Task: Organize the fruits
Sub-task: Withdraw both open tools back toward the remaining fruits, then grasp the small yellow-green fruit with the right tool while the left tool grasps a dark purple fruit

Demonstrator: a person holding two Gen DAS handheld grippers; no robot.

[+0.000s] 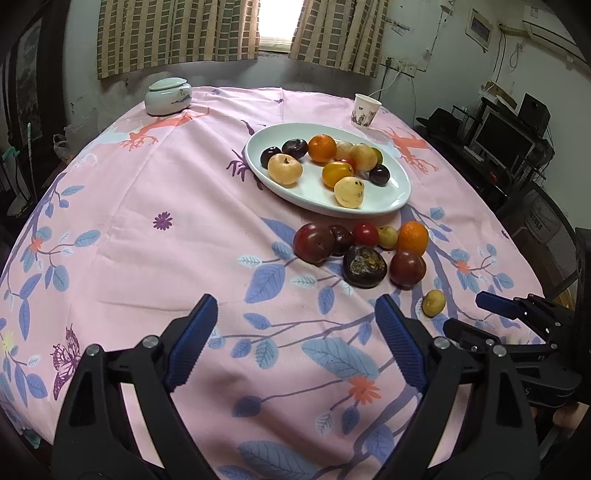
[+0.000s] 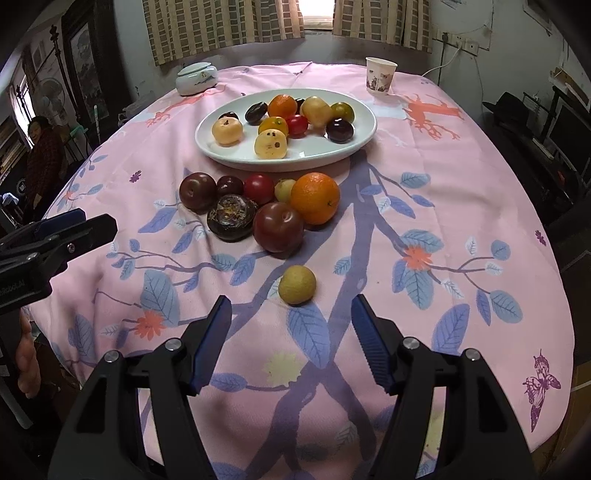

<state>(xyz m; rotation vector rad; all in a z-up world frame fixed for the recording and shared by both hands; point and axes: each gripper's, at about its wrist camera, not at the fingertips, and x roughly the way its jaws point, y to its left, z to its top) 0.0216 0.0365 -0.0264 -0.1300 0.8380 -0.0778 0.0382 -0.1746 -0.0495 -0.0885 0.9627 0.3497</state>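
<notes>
Both the left gripper [image 1: 295,339] and the right gripper [image 2: 291,343] hover over the pink-clothed counter [image 2: 461,177] with jaws apart and nothing between them. A small yellow-green fruit [image 2: 297,285] lies alone just beyond the right jaws. Farther off, a cluster of fruits [image 2: 258,206] sits against the near edge of the white plate [image 2: 354,144], which holds more fruit.

We note pink tablecloth [image 2: 461,192], blue leaves, coral flowers, purple butterflies. White plate [image 2: 354,142]: orange, yellow, dark purple fruit. Near it, orange [image 2: 315,198], maroon plum [image 2: 279,227], yellow-green fruit [image 2: 297,285]. Far: beige checked curtains [image 2: 221,26].
</notes>
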